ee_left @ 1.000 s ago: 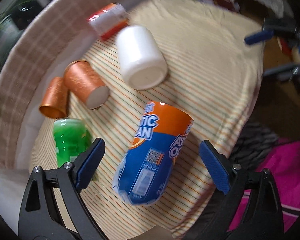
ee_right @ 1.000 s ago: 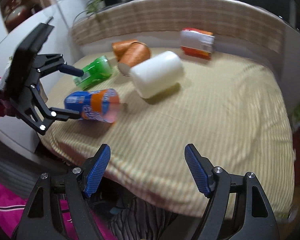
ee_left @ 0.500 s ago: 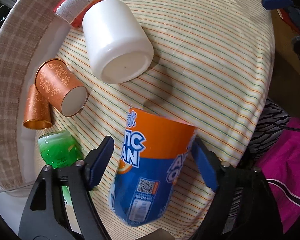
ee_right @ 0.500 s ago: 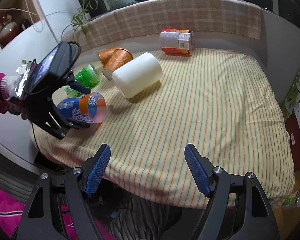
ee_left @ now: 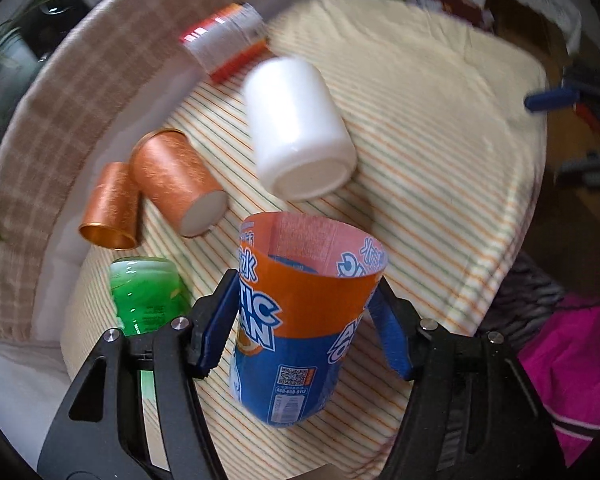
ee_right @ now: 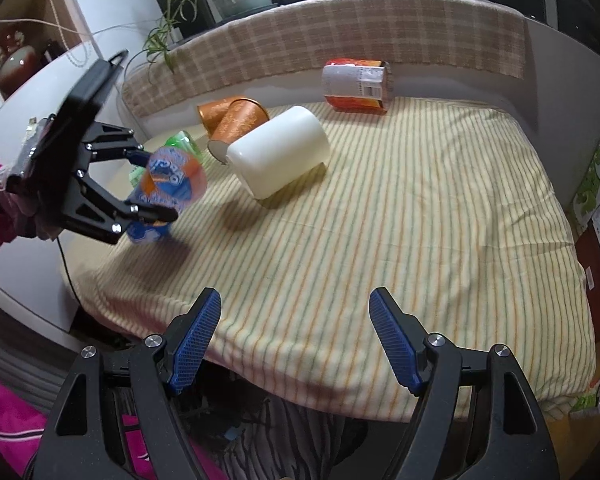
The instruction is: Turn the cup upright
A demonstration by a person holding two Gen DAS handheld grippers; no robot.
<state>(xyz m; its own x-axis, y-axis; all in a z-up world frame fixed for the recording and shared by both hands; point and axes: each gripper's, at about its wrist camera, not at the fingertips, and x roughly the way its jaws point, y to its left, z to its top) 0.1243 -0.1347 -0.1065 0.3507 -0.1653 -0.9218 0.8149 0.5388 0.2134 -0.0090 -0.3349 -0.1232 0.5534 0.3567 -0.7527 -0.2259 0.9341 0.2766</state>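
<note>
A blue and orange cup [ee_left: 300,320] stands nearly upright, mouth up, between the jaws of my left gripper [ee_left: 304,312], which is shut on its sides. Its base is near the striped cloth; I cannot tell if it touches. In the right wrist view the same cup [ee_right: 168,188] is held by the left gripper [ee_right: 148,184] at the table's left edge. My right gripper [ee_right: 296,336] is open and empty, low over the table's near edge.
A white cup [ee_left: 300,132] lies on its side mid-table. Two orange cups [ee_left: 172,184] and a green cup [ee_left: 148,300] lie to the left. A red and white can [ee_left: 224,40] lies at the back. The striped tablecloth [ee_right: 420,220] is backed by a checked bolster [ee_right: 340,40].
My left gripper closed on the blue and orange cup, which lay on its side, and turned it mouth up. The right gripper stayed open and in place.
</note>
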